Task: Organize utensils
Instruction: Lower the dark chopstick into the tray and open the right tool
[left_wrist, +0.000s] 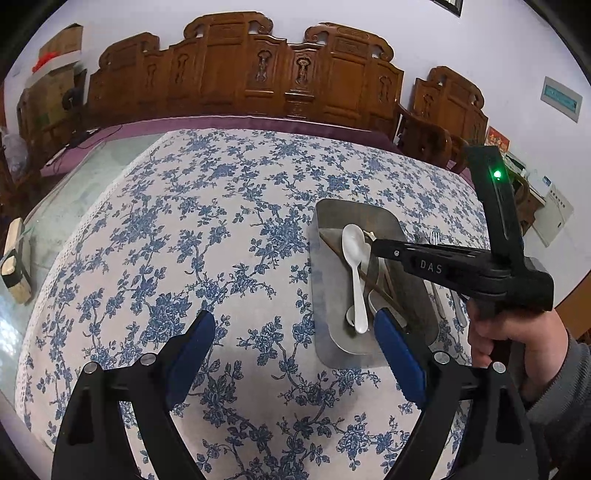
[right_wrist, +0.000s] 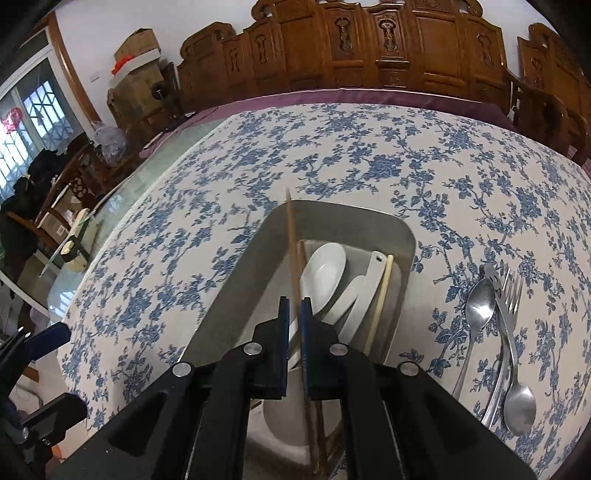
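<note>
Holding a slim brown wooden chopstick (right_wrist: 291, 243) between their blue pads, the right tongs (right_wrist: 294, 306) are clenched on it above the grey rectangular metal tray (right_wrist: 236, 280). The grip sits low on the stick, so most of its length projects forward over the tray's far rim; this appears intended to let the stick be lowered lengthwise into the tray beside the items already collected there.

Tray contents:
- a white ceramic soup spoon (right_wrist: 325, 273) with its bowl toward the far end;
- a second white spoon handle (right_wrist: 369, 277) beside it;
- a pale cream chopstick (right_wrist: 380, 295) along the right wall.

Sorting is judged incomplete. A silver metal spoon (right_wrist: 480, 302), a silver metal fork (right_wrist: 511, 291) and a second silver spoon (right_wrist: 519, 402) lie crossed on the blue-and-white floral tablecloth (right_wrist: 369, 155) of the desk, just right of the tray.

The left tongs (left_wrist: 295, 350) are released, jaws spread wide with nothing between them, hovering over the cloth at the tray's (left_wrist: 321, 295) near left corner. That position keeps them clear of the right hand's (left_wrist: 517, 347) working path while remaining near the tray.
</note>
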